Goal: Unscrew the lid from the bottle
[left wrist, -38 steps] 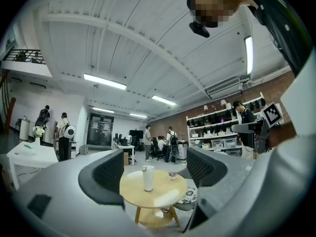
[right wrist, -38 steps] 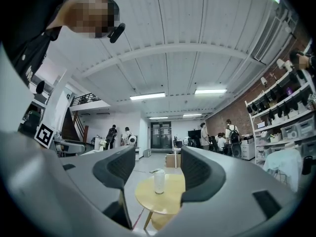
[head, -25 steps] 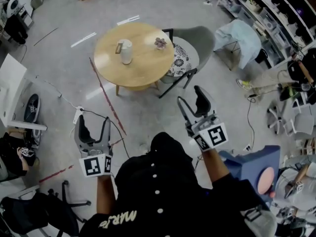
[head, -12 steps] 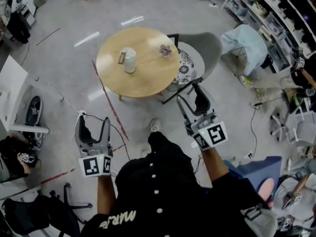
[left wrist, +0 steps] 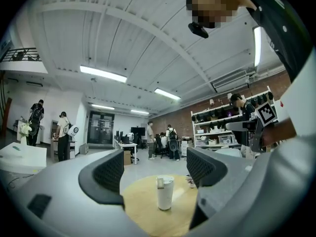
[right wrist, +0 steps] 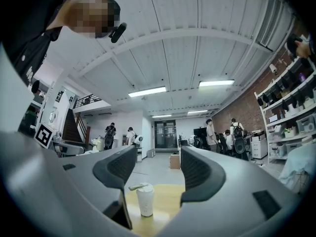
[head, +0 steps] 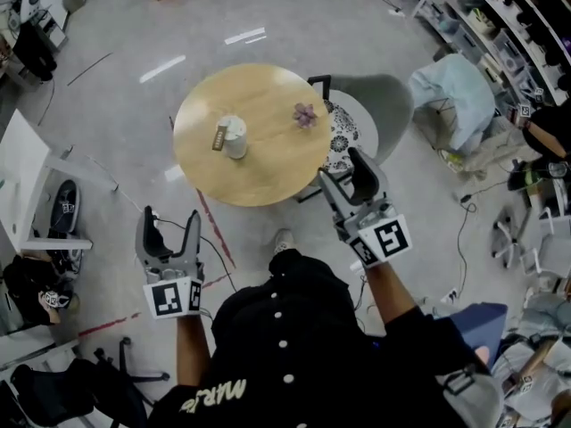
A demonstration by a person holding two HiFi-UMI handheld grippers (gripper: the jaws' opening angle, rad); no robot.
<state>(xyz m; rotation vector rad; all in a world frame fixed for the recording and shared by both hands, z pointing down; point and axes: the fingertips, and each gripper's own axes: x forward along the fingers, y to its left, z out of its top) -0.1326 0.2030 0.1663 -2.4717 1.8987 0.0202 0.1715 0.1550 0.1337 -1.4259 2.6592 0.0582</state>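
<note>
A white bottle (head: 235, 138) with its lid on and a brown tag at the side stands upright on the round wooden table (head: 259, 163). It also shows ahead between the jaws in the left gripper view, bottle (left wrist: 164, 193), and in the right gripper view, bottle (right wrist: 145, 199). My left gripper (head: 168, 225) is held level, well short of the table, open with nothing in it. My right gripper (head: 346, 169) reaches near the table's right edge, also open and empty. Neither touches the bottle.
A small purple flower piece (head: 305, 113) lies on the table's far right. A grey chair (head: 375, 101) with a patterned cushion stands right of the table. Cables and a red floor line (head: 214, 230) run under me. Shelves (head: 500, 25) and people stand around the room.
I have walked toward the table with both grippers; the table and bottle sit closer and lower in the head view. Jaw openings look unchanged.
</note>
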